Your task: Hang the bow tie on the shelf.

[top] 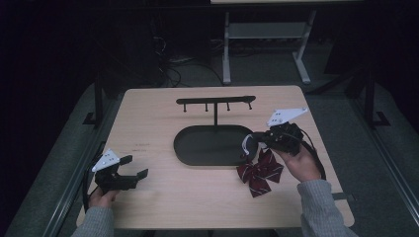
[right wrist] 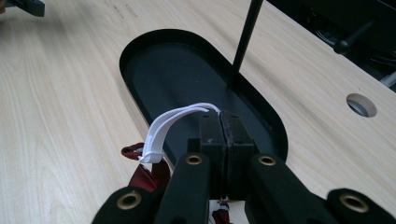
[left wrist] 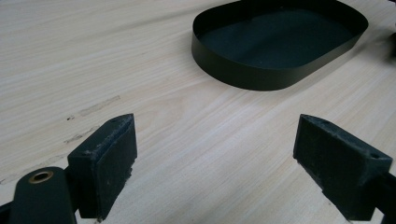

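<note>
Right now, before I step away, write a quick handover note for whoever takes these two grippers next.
Left gripper: open, holding nothing, over the pale wooden table near its left edge.
Right gripper: shut on the white elastic loop of the dark red striped bow, beside the right end of the black oval tray.
Black hook rack stands on the tray, hooks bare.
Done: loop gripped. Left, judging by the setup: probably hanging it on a hook.

The left gripper [top: 129,170] rests near-left, jaws spread wide; the right gripper [top: 259,138] sits right, jaws pressed together.
</note>
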`<state>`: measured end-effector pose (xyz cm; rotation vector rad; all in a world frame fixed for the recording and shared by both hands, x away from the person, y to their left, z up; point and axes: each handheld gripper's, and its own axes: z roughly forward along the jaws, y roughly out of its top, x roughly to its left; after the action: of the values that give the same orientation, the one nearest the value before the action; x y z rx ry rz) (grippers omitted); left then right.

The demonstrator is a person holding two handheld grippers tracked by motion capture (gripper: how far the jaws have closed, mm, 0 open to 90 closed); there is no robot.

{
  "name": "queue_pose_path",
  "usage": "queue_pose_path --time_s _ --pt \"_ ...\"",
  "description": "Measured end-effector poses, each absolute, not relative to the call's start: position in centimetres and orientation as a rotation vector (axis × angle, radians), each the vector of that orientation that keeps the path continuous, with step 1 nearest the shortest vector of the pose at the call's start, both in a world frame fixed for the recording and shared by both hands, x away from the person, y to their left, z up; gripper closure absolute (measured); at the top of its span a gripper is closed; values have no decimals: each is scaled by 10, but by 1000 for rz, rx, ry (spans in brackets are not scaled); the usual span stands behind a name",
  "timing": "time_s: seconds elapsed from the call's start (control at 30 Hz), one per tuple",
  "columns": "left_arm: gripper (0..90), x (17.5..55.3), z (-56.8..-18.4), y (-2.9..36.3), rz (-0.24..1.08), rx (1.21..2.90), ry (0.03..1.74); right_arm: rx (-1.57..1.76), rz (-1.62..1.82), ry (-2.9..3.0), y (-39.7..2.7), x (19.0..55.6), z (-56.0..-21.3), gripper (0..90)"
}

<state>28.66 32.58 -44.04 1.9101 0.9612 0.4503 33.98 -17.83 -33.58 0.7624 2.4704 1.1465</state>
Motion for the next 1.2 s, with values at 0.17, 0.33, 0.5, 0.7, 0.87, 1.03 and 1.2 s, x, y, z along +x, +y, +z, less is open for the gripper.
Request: queue_pose_path --time_s 0.17,0.33,0.5,0.7,0.87,1.03,1.2 --pt "130 287 -441 326 451 1913 959 748 1153 2482 -174 345 -333 886" --pt "130 287 -440 326 453 1911 959 740 1159 2481 -170 348 -330 886" --pt "130 286 -440 326 448 1901 963 738 1149 2491 -164 353 -327 886" --pt "130 286 -440 326 449 1903 961 714 1140 2504 -154 362 -322 886" --pt "130 286 -440 327 451 1896 963 706 1142 2508 -149 368 -319 886" --pt "130 286 -440 327 452 1891 966 712 1157 2506 -146 373 -318 886" --pt "130 286 -440 327 453 1898 963 718 1164 2506 -146 377 -316 886"
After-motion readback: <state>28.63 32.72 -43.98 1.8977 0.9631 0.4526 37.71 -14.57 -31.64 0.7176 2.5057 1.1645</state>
